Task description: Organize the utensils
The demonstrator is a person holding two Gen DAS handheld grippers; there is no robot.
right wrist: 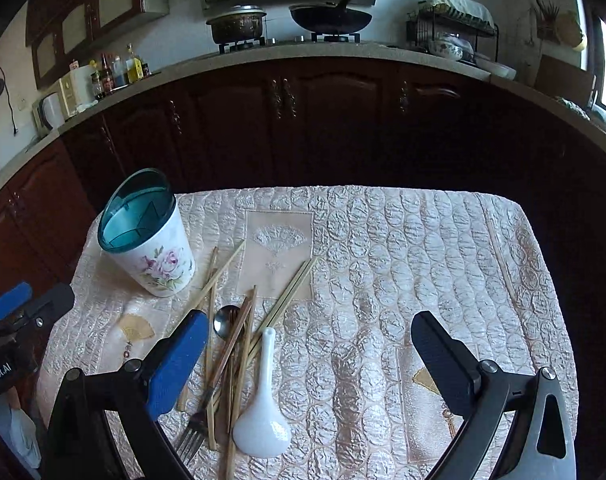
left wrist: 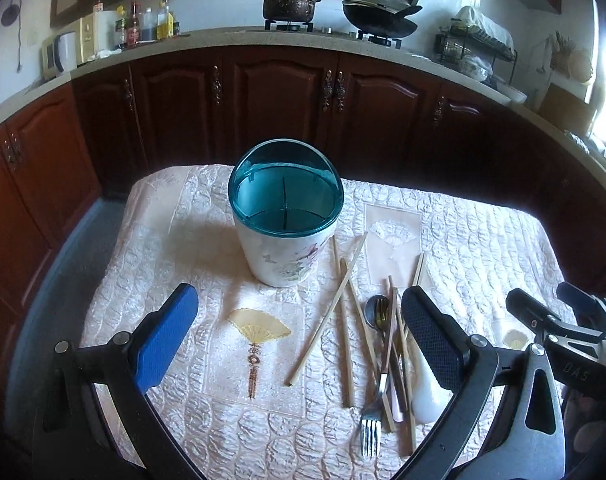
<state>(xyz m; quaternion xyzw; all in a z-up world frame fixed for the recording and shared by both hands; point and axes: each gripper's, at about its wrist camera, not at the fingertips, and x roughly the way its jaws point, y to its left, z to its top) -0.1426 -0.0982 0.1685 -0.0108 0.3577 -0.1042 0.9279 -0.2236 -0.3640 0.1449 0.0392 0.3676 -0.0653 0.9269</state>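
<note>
Sorting looks not yet begun: both the left hand-held gripper (left wrist: 299, 344) and right hand-held gripper (right wrist: 309, 364) hang spread and empty over the bench (right wrist: 423, 248), so next comes pinching one chopstick (left wrist: 327, 316) from the heap at five o'clock of the holder (left wrist: 285, 216).

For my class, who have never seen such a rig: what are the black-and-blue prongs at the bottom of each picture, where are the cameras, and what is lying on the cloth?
The prongs are the fingers of two hand-held grippers; a person carries one in each hand. A camera on each gripper looks forward along its fingers, so one picture is from the left gripper and the other from the right gripper. Both are open and hold nothing. On the quilted cloth stands a flowered holder with a teal rim and dividers inside. Beside it lie loose chopsticks, a fork, a metal spoon and a white soup spoon, all still outside the holder.
</note>
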